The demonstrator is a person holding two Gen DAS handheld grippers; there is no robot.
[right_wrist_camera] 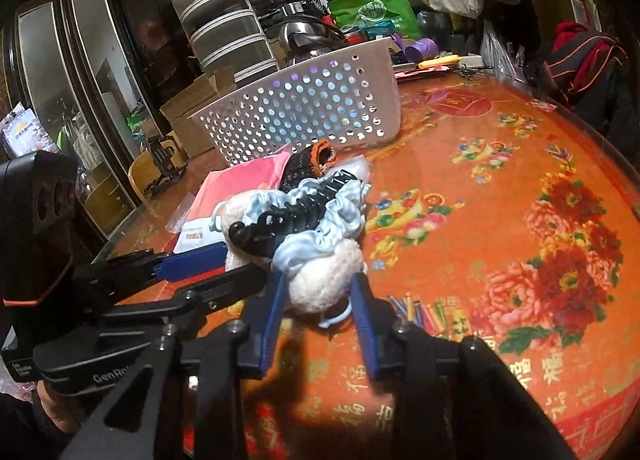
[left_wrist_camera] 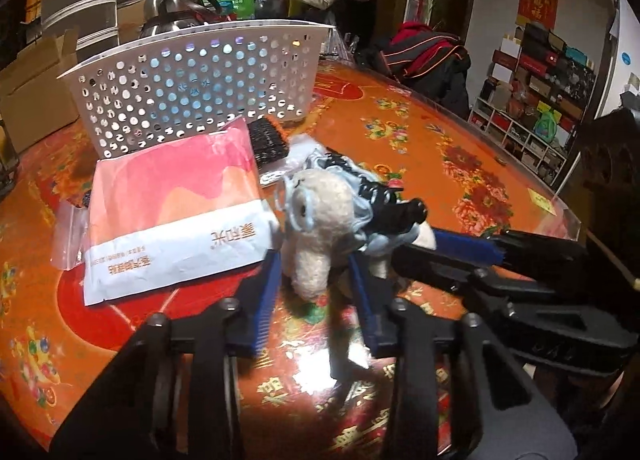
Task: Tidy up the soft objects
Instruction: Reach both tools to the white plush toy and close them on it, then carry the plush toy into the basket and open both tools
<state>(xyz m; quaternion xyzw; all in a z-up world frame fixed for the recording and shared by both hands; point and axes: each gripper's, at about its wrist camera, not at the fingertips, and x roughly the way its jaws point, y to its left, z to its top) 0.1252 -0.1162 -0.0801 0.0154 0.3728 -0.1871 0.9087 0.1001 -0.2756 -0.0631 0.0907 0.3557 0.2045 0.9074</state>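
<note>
A white fuzzy soft toy [left_wrist_camera: 320,228] lies on the orange table with a light blue scrunchie [right_wrist_camera: 336,216] and a black hair claw [right_wrist_camera: 296,212] on top of it. My left gripper [left_wrist_camera: 316,276] has its blue fingers on either side of one end of the toy, touching it. My right gripper [right_wrist_camera: 320,292] has its fingers on either side of the other end [right_wrist_camera: 324,280]. A pink and white soft pack [left_wrist_camera: 176,216] lies left of the toy. A dark knitted item with orange trim [right_wrist_camera: 312,160] lies behind it.
A white perforated basket [left_wrist_camera: 192,88] stands at the back of the table [left_wrist_camera: 440,148], just behind the pack. Cardboard boxes, a kettle and bags crowd the far edge. A clear plastic bag [left_wrist_camera: 68,236] lies left of the pack.
</note>
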